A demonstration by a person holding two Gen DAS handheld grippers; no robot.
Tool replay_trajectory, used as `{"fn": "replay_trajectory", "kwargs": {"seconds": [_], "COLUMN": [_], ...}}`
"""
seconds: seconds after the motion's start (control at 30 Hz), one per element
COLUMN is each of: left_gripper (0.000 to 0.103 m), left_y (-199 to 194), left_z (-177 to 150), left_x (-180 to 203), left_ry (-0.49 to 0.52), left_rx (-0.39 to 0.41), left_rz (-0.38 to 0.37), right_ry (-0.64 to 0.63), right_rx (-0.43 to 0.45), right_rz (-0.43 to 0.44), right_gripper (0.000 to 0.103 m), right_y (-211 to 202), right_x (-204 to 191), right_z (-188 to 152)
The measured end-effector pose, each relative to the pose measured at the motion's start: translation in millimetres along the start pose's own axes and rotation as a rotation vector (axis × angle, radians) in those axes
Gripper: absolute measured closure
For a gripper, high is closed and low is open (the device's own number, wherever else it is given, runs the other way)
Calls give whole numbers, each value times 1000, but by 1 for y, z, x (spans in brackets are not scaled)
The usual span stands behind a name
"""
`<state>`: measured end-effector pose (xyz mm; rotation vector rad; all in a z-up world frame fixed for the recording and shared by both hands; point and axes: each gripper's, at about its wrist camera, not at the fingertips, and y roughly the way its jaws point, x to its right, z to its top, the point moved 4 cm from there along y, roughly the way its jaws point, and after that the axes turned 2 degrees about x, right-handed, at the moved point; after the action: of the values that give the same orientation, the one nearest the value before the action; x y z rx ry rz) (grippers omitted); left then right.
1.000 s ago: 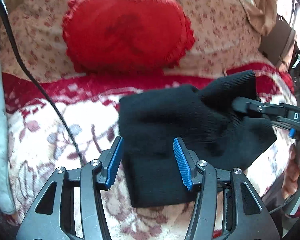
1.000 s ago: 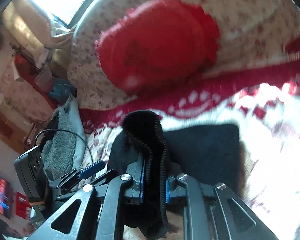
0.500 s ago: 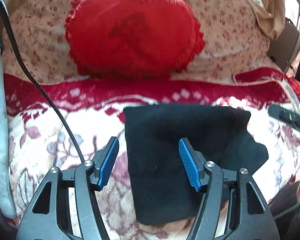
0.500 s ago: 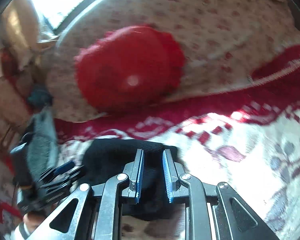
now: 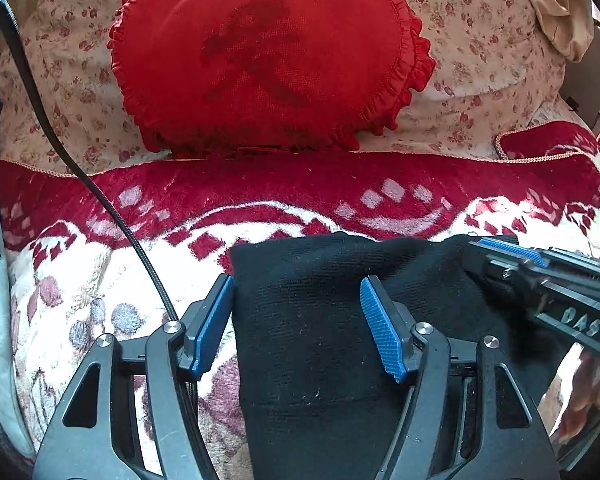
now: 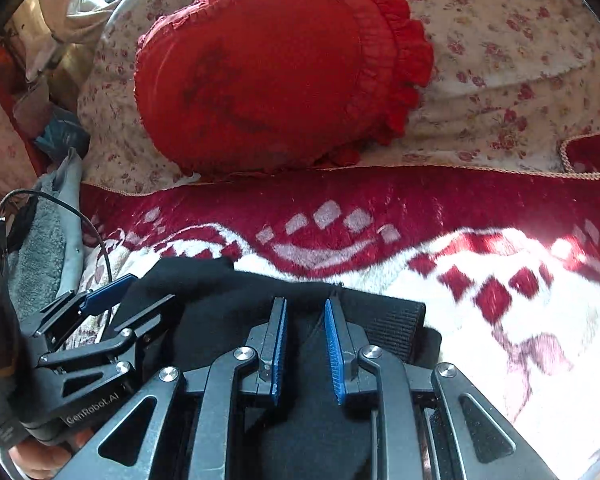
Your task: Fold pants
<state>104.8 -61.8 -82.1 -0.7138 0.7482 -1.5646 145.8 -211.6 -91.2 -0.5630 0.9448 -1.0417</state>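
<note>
1. Pants (image 5: pixel 312 340), black and knitted, lie folded into a compact block on the blanket (image 5: pixel 80 280), filling the lower centre of the left wrist view from about 6 o'clock up to the middle.
2. Left gripper (image 5: pixel 296 328) hangs over the pants with its blue-padded fingers (image 5: pixel 380 340) spread wide; the left pad sits right at the pants' left edge at about 8 o'clock, the right pad over the cloth at about 4 o'clock, and nothing is pinched between them.
3. Right gripper (image 6: pixel 305 344), in its own view, sits low over the pants (image 6: pixel 380 316) with its jaws parted by a narrow gap; black cloth shows beneath the gap, but the pads do not press on it, so the grip is released.
4. In the left view the right gripper (image 5: pixel 512 260) enters from 3 o'clock, its tip over the right side of the pants.
5. In the right view the left gripper (image 6: pixel 108 300) appears at 8 o'clock, at the pants' far-left corner.
6. A black cable (image 5: pixel 100 196) runs from 10 o'clock down across the blanket toward the left gripper.
7. Beyond the pants, the blanket's red band with white patterning crosses the frame.
8. Farthest, at 12 o'clock, a red frilled cushion (image 5: pixel 268 52) leans against a flowered cover (image 5: pixel 480 60).
</note>
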Motion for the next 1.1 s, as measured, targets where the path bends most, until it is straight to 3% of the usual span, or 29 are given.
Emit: {"fn": "replay_trajectory", "kwargs": {"seconds": [0.1, 0.23, 0.37, 0.4, 0.43, 0.5, 0.63, 0.87, 1.1], "left_gripper": [38, 38, 36, 36, 36, 36, 36, 36, 36], "left_y": [-10, -17, -18, -17, -17, -17, -23, -38, -48], "left_z": [-5, -19, -29, -30, -30, -30, -30, -32, -34], "left_x": [-4, -2, -2, -2, -2, -1, 0, 5, 2], "left_ry": [-13, -13, -26, -34, -42, -42, -37, -19, -25], "left_rx": [3, 5, 19, 18, 18, 21, 12, 21, 44], "left_rz": [-14, -15, -25, -28, -27, -16, -3, 3, 14], "right_ry": [-6, -77, -127, -129, -127, -84, 2, -44, -80], "right_rx": [6, 13, -41, -42, -33, -19, -10, 126, 77], "right_rz": [27, 14, -109, -135, -154, -140, -65, -23, -36], "right_gripper": [85, 85, 84, 82, 73, 70, 70, 70, 70], "right_y": [-25, -60, -70, -68, -67, -60, -75, -106, -79], "right_x": [-3, -18, -14, -8, -3, 8, 16, -13, -29], "right_z": [3, -18, -69, -80, -87, -93, -84, -62, -57]}}
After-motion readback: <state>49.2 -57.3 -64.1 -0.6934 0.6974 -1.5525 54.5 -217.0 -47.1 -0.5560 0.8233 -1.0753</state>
